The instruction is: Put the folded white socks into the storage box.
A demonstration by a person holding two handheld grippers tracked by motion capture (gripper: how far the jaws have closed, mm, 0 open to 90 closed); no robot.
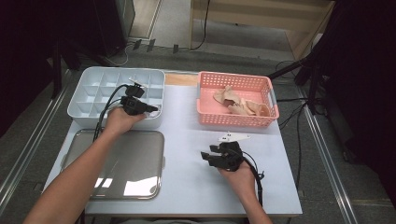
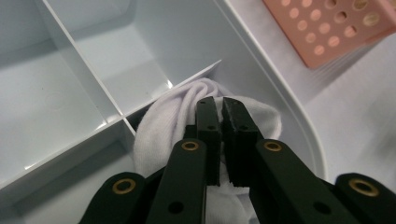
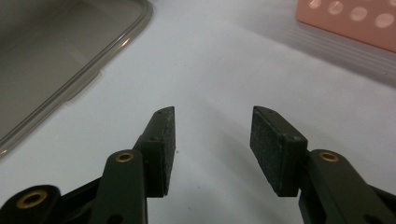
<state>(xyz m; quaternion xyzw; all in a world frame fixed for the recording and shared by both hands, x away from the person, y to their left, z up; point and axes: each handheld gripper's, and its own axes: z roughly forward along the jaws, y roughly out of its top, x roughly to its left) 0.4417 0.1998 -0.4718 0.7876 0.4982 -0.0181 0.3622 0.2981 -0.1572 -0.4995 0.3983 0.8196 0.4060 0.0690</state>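
One white rolled cloth (image 2: 173,121) sits in a corner compartment of the one pale grey divided plastic organiser box (image 1: 88,79). Left gripper (image 2: 222,108) jaws nearly closed, pinching a fold of it; its lower part is hidden behind them. Right gripper (image 3: 212,135) gapes wide, empty, over the white table (image 3: 224,60). One pink perforated basket (image 1: 233,116), one metal tray (image 1: 135,158).

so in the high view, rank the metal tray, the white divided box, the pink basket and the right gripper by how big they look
1. metal tray, largest
2. white divided box and pink basket: they look alike in footprint, and both sit farther from the camera than the tray, so they are left unranked
3. right gripper, plainly smallest
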